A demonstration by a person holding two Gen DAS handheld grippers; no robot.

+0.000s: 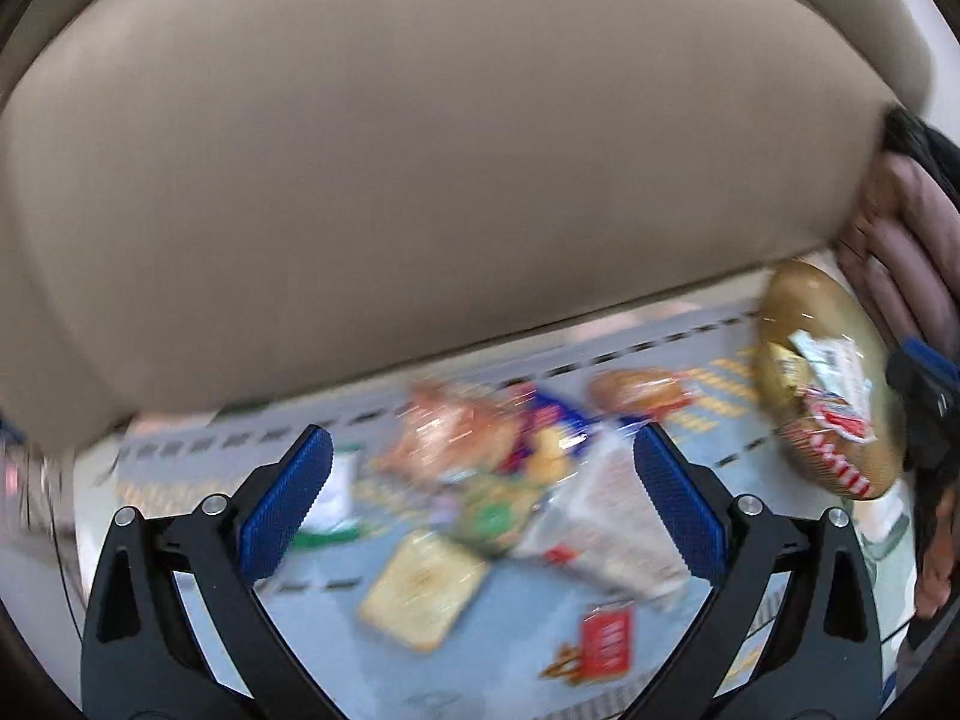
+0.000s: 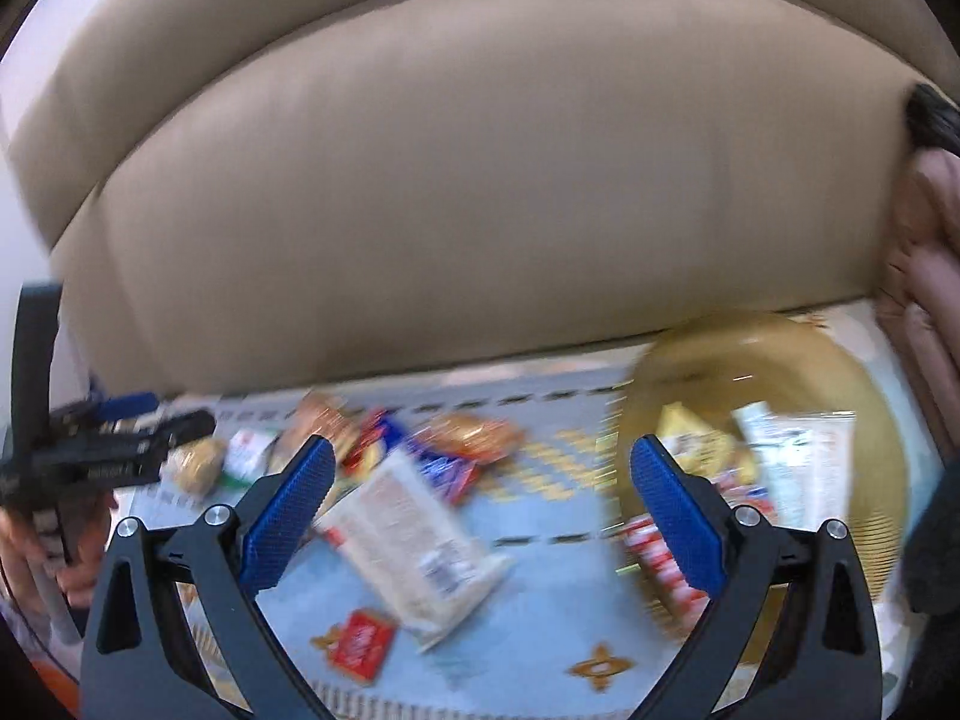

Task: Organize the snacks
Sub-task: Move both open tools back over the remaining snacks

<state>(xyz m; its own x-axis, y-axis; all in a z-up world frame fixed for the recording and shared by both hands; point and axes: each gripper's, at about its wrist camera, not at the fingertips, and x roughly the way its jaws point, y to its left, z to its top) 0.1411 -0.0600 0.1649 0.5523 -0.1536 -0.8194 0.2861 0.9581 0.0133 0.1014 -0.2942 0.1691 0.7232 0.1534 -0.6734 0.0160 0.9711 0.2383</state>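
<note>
Your left gripper (image 1: 483,516) has its blue pads spread wide w/ nothing between them, hovering over the blue patterned cloth (image 1: 528,618). Directly under it is the loose snack pile (image 1: 480,450); everything's motion-blurred, so exact types are hard to call. A flat tan packet (image 1: 420,594) sits nearest, lying a bit left of center between the pads, long axis running diagonal, low-left to up-right. Further right in that view is a small red packet (image 1: 607,639), then the gold plate (image 1: 831,384) at the far right edge, already carrying a few wrappers. Your right gripper (image 2: 483,510) is likewise wide open and empty. In its view a long white bag (image 2: 414,546) lies just right of the left pad, long axis slanting from up-left down to lower-right; a red packet (image 2: 360,645) is just below it. The plate (image 2: 690,372) sits behind the right pad, so the right hand is clearly nearer the plate, the left nearer the pile. Judgement: the white bag looks like the easiest grab for the right gripper, but you'd need to turn the wrist so the pads close across its short side, not along the slant.
</note>
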